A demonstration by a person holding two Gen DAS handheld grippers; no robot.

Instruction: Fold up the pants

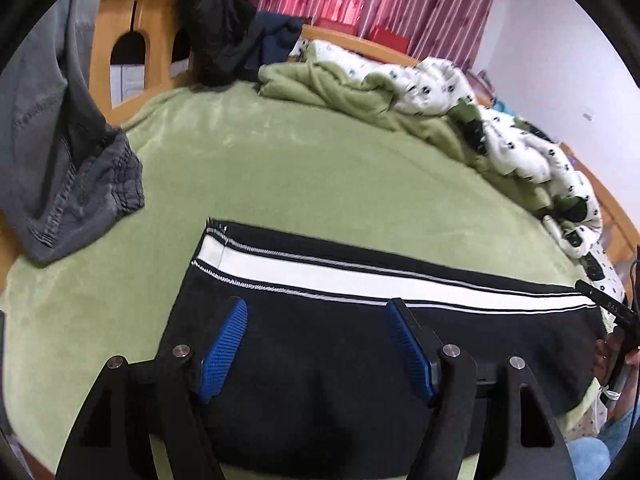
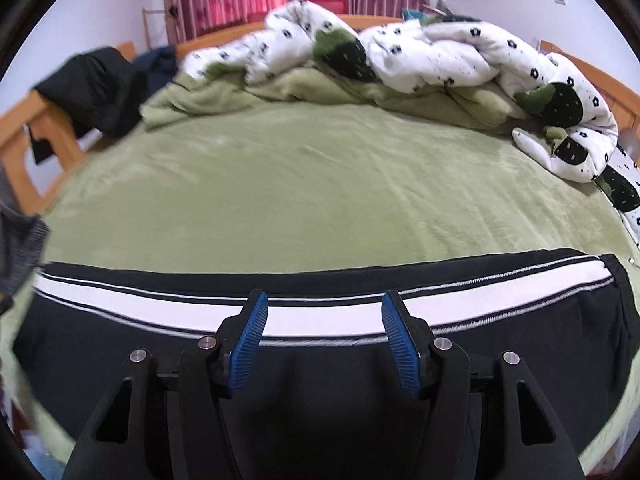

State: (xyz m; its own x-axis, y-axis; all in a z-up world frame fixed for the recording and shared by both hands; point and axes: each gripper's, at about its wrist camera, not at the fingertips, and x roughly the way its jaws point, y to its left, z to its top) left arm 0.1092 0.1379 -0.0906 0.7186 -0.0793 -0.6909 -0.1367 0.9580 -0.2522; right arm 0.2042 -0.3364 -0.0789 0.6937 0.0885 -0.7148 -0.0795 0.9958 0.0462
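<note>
Left wrist view: pants (image 1: pixel 360 340) lying flat on the green blanket (image 1: pixel 300 168), folded into a long black band with a white stripe along the far side. Left gripper (image 1: pixel 318 308) over the black part, blue pads (image 1: pixel 224 352) well apart, nothing pinched between them, stripe just past the tips. Can't tell if the tips touch the cloth. Near edge of the pants hidden behind the gripper body. Right end of the pants partly covered by the right gripper (image 1: pixel 612 312), only a dark sliver at the frame edge, jaws unreadable from here. Also grey shorts (image 1: pixel 80 184) off to the left, cut off by the lens rim, dark clothes (image 1: pixel 216 32) draped on the wooden frame, crumpled duvet (image 1: pixel 500 128) at the back.

Right wrist view: same pants (image 2: pixel 520 340) stretched right across the frame, both ends in sight here. Right gripper (image 2: pixel 324 300) with fingers (image 2: pixel 250 344) spread, empty, tips sitting over the white stripe. Contact with the fabric hard to judge. Left edge smeared, grey shorts (image 2: pixel 22 248) just a blur. Duvet (image 2: pixel 460 56) far clearer than in the other view
</note>
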